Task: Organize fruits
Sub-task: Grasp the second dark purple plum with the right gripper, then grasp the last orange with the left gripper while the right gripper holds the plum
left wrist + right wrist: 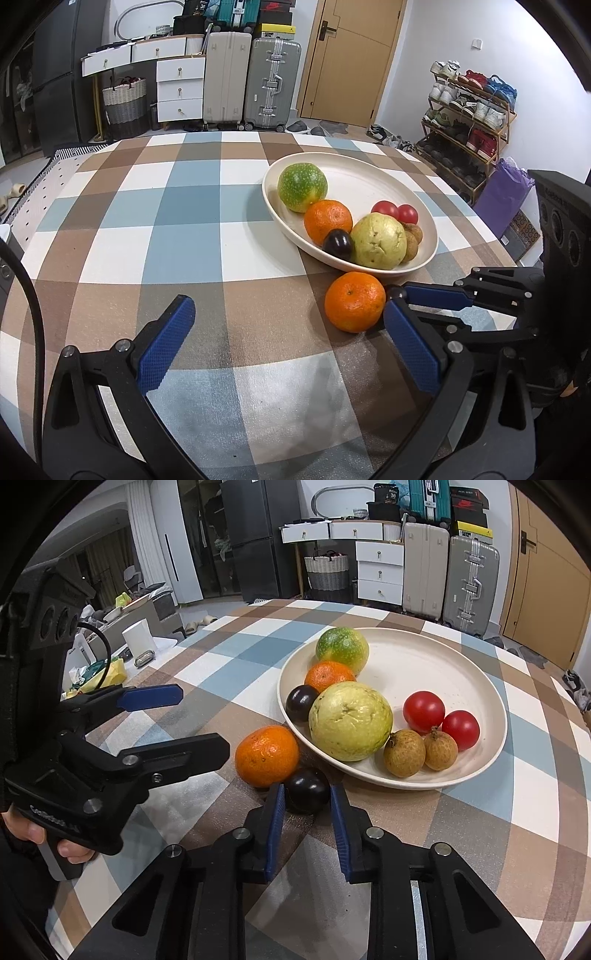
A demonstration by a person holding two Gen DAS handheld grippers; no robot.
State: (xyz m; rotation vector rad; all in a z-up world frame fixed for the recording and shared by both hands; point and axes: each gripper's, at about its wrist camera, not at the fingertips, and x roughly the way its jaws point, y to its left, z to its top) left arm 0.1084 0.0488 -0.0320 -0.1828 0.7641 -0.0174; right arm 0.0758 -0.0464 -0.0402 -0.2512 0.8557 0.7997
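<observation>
A cream plate (369,177) (424,653) on the checked tablecloth holds a green melon-like fruit (302,187), an orange (328,221), a dark plum (338,244), a yellow-green guava (377,240), two red tomatoes (439,718) and two brown longans (419,751). A second orange (354,302) (266,756) lies on the cloth beside the plate. My left gripper (288,336) is open and empty, its right finger next to this orange. My right gripper (307,805) has its jaws on either side of a second dark plum (307,788) on the cloth; contact cannot be told.
Checked tablecloth (184,206) covers the table. Beyond the far edge stand suitcases (251,81), white drawers (180,88), a door and a shoe rack (469,122). A low side table with clutter (122,646) sits off the table's left edge.
</observation>
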